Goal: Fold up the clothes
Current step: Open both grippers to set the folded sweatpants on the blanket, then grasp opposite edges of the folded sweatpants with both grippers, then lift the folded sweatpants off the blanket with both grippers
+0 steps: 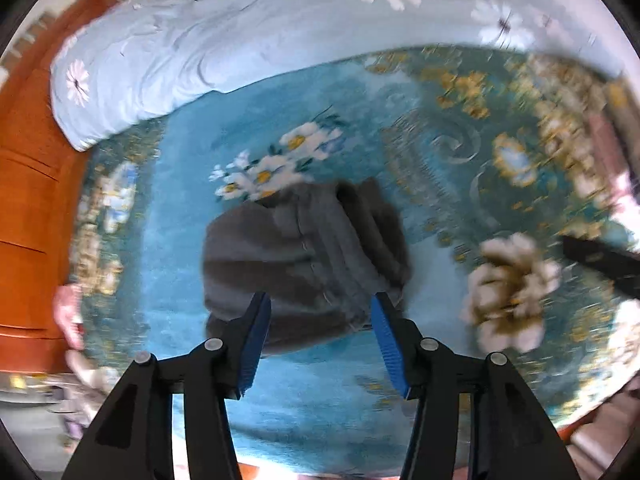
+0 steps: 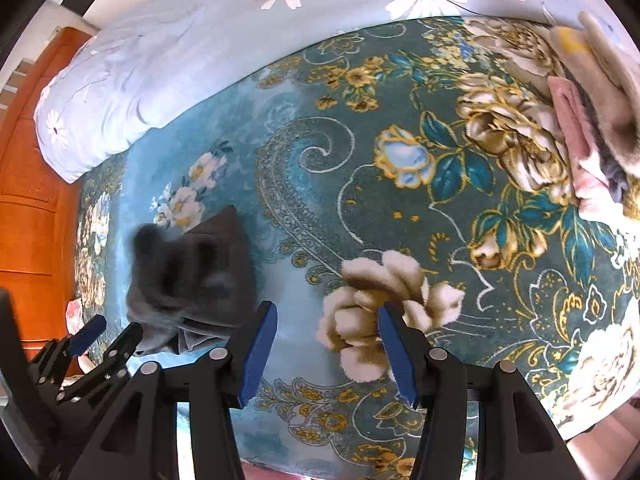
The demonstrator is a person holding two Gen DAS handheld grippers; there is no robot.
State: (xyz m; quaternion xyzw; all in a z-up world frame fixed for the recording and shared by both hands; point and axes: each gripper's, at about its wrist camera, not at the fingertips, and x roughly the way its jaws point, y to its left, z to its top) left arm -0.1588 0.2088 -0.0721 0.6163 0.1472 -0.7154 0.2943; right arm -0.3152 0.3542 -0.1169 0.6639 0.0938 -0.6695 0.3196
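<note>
In the left wrist view, a dark grey garment (image 1: 304, 264) is seen bunched in a loose heap on a teal floral blanket (image 1: 192, 208) that covers the bed. The left gripper (image 1: 320, 312) is held just above the near edge of the heap, its blue-padded fingers (image 1: 256, 340) spread wide with nothing clamped between them. The picture is blurred, so contact between the pads and the cloth cannot be judged. A pale blue daisy-print duvet (image 1: 168, 52) is bundled along the far side of the blanket, and an orange wooden headboard (image 1: 28, 216) is seen at the left edge.

In the right wrist view, the same grey garment (image 2: 192, 276) is shown to the left, crumpled and smeared by blur. The right gripper (image 2: 328, 320) is held well apart from it, over a cream flower printed on the blanket (image 2: 400, 216), and its jaws are spread with nothing between them. The left gripper (image 2: 108, 334) is visible at the lower left, just beside the garment's near edge. A stack of folded clothes (image 2: 588, 128), pink and beige, is laid at the far right of the blanket.
</note>
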